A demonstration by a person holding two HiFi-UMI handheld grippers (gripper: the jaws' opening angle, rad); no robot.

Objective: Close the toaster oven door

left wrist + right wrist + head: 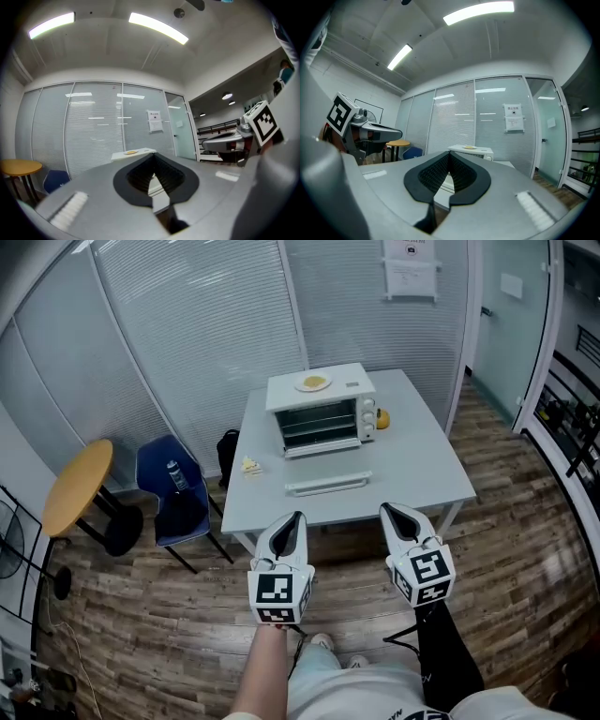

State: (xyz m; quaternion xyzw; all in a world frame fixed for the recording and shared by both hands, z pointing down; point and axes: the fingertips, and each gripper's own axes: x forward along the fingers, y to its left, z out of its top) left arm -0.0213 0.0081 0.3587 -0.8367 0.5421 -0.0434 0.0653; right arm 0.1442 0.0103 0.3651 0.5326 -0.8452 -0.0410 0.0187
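Observation:
A white toaster oven (319, 409) stands at the back of a light grey table (422, 474). Its door lies folded down toward me, with the long white handle (328, 486) near the table's front half. My left gripper (292, 521) and right gripper (394, 514) hover side by side in front of the table's near edge, well short of the door. Both are shut with nothing between their jaws. The oven (133, 153) shows far beyond the left gripper (152, 161) in its own view. It appears as distant in the right gripper view, the oven (471, 152) beyond the right gripper (449, 159).
A plate with something yellow (313, 382) rests on the oven's top. A yellow object (382, 418) sits to the oven's right, and a small item (249, 465) lies on the table's left. A blue chair (173, 488) and a round yellow table (80, 486) stand to the left.

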